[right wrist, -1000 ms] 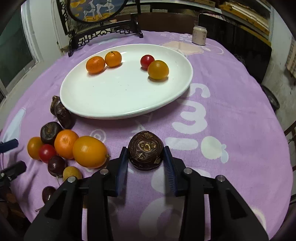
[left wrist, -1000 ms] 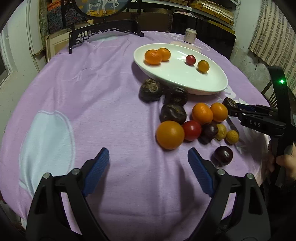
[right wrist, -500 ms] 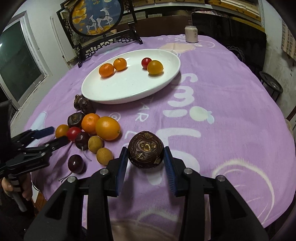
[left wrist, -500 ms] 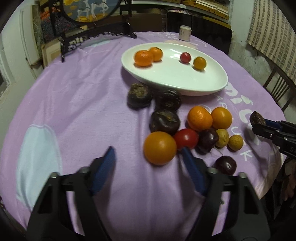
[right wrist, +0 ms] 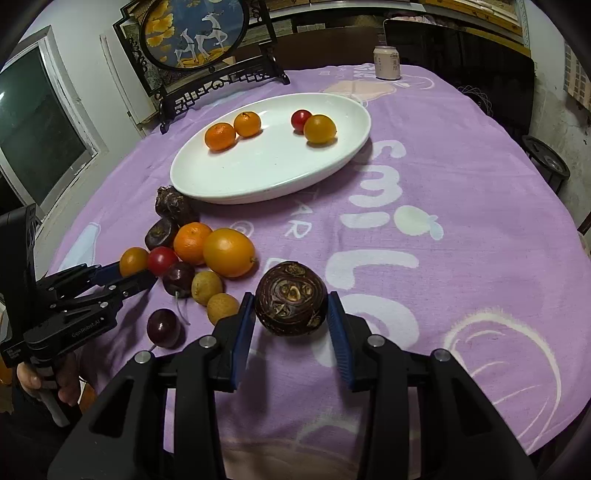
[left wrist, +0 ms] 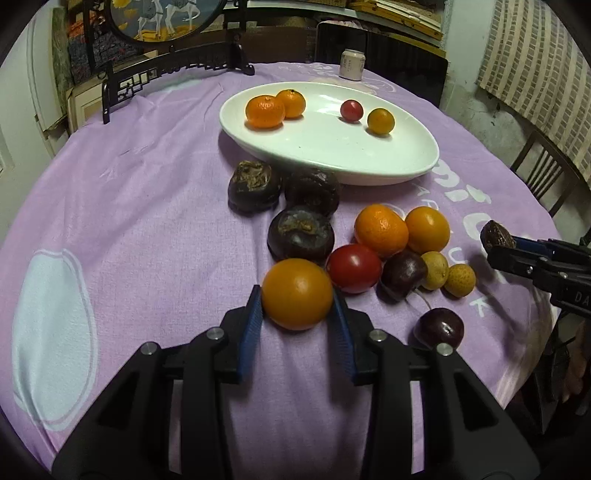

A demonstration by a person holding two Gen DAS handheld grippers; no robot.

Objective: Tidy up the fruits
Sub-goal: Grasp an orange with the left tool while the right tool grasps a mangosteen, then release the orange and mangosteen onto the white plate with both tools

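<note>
My left gripper [left wrist: 297,314] is shut on an orange fruit [left wrist: 297,293] at the near end of a fruit pile on the purple cloth. My right gripper [right wrist: 291,319] is shut on a dark brown water chestnut [right wrist: 291,308], held above the cloth; it shows at the right edge of the left wrist view [left wrist: 496,235]. The white oval plate [left wrist: 332,155] holds two mandarins [left wrist: 265,110], a red cherry tomato [left wrist: 351,110] and a small orange fruit [left wrist: 380,120]. The pile has dark chestnuts [left wrist: 301,232], a mandarin [left wrist: 380,229], a red tomato [left wrist: 354,267], plums and longans.
A carved black stand with a round painted screen [right wrist: 195,33] stands at the table's far side. A small can [right wrist: 386,62] sits at the far edge. A dark plum [left wrist: 439,328] lies apart near the front. A chair [left wrist: 543,166] stands to the right.
My left gripper moved forward and closed on the orange fruit. My right gripper lifted and pulled back from the plate with the chestnut still held.
</note>
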